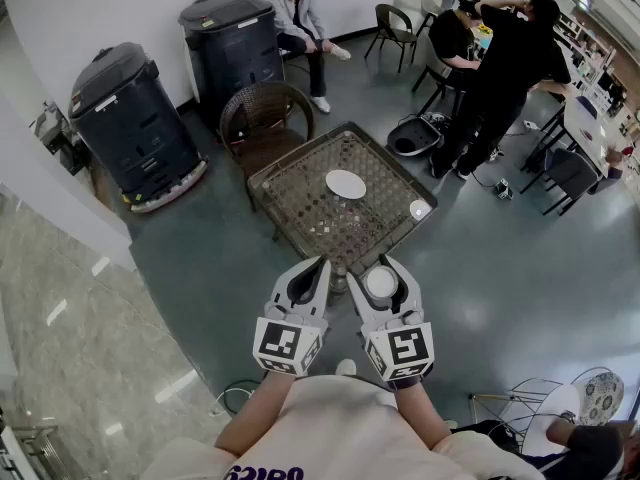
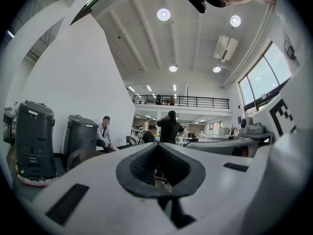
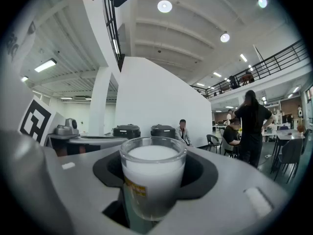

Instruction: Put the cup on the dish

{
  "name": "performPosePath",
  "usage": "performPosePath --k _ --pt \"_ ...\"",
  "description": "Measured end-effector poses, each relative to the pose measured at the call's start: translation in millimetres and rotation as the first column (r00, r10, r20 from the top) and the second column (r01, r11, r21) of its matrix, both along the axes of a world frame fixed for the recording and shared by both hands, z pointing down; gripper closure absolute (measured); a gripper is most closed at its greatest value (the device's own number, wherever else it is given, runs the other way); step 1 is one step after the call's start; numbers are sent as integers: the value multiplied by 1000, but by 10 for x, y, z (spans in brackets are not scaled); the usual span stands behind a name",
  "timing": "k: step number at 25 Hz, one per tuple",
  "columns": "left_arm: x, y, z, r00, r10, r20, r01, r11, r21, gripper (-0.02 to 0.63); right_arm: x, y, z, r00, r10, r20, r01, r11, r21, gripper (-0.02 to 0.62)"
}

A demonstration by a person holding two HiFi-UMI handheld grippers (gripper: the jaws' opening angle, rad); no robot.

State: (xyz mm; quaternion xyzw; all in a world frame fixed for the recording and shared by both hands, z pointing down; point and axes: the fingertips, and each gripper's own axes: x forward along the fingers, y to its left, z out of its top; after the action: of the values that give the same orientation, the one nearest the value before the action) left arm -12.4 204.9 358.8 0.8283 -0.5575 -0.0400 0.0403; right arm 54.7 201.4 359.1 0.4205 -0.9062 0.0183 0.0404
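Glass cup clamped in right tongs, left tongs together, oval white dish on wicker table.

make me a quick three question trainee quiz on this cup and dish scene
1. What holds the cup? A) the right gripper B) the other gripper C) nothing, it stands on the floor
2. True or false: the dish lies on the wicker table with nothing on it.
3. Fill in: the left gripper has its fingers ___, with nothing between them.

Key: 1 A; 2 true; 3 shut
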Motion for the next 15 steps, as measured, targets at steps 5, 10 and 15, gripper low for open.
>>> performPosePath --k 5,10,15 --pt "54 85 36 1000 9 -28 -10 1000 -19 601 27 71 42 1000 1 -15 -1 1000 -27 350" --pt "100 142 46 999 30 -28 -31 999 -24 601 106 135 50 1000 31 -4 -31 999 -35 350" --pt "118 199 29 998 63 -22 -64 998 -21 601 133 191 49 998 63 9 -62 997 -38 350"
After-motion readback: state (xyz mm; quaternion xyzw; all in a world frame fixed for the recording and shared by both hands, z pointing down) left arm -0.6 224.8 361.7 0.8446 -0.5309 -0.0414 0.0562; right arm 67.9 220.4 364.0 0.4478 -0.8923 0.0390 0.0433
